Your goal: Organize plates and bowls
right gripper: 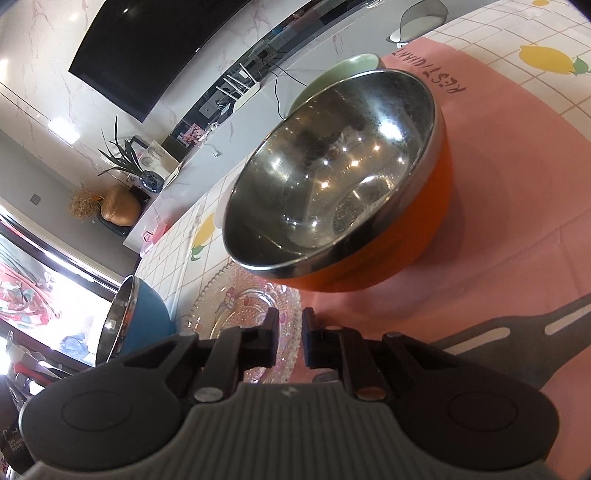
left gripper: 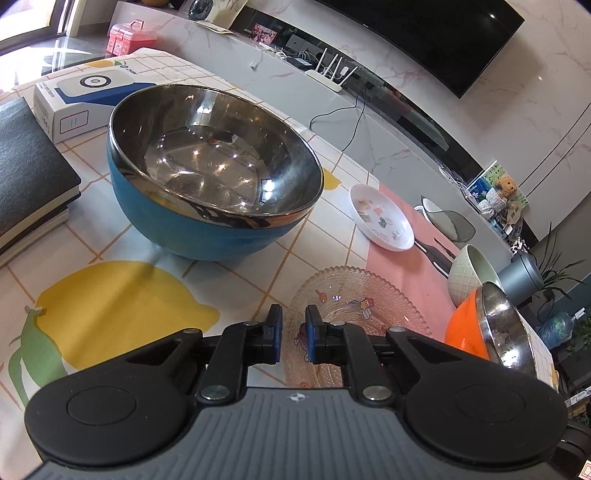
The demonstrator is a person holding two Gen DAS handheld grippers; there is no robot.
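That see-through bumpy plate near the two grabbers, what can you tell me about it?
The clear pinkish glass plate with a beaded rim lies flat on the lemon-print tablecloth, partly over the pink paper mat. Small cartoon figures decorate its centre. It is empty, between the blue and orange bowls; whether either gripper touches it cannot be told.

A dark television [left gripper: 436, 33] hangs on the marble wall [left gripper: 546, 96]. Below runs a long grey cabinet [left gripper: 391, 147]. Daylight floods through the window [right gripper: 44, 295].

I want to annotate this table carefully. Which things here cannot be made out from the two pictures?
- Glass plate: near part hidden by the left tongs in the left view.
- Cream bowl: mostly behind the orange bowl in the right view.
- Blue bowl: partly hidden by the tool body, right view.
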